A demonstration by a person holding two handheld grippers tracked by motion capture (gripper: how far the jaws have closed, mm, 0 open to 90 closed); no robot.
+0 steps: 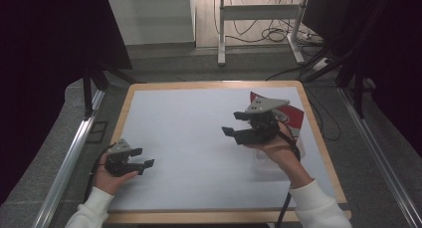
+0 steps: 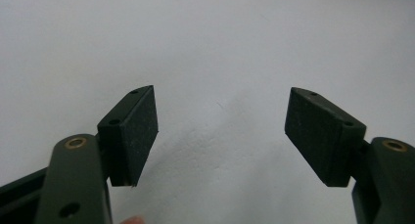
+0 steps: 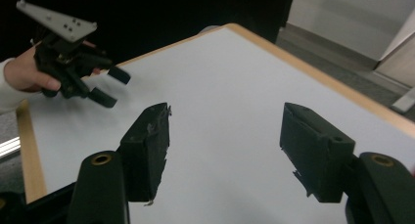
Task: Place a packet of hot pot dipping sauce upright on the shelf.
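Observation:
My left gripper (image 1: 143,157) rests low over the near left part of the white table top (image 1: 199,123), held in a hand with a white sleeve. Its jaws stand wide apart with nothing between them, and in the left gripper view (image 2: 220,136) bare white surface lies between the pads. My right gripper (image 1: 233,123) hovers over the right half of the table and points left. It is open and empty (image 3: 225,150). The right gripper view looks across the table at the left gripper (image 3: 113,87). A red and white packet (image 1: 292,116) lies flat just behind the right gripper.
A wooden rim (image 1: 318,138) frames the white table top. Metal rails run along both sides on the floor. Beyond the far edge stand a white frame's legs (image 1: 221,39) and loose cables (image 1: 276,35). Black curtains hang left and right.

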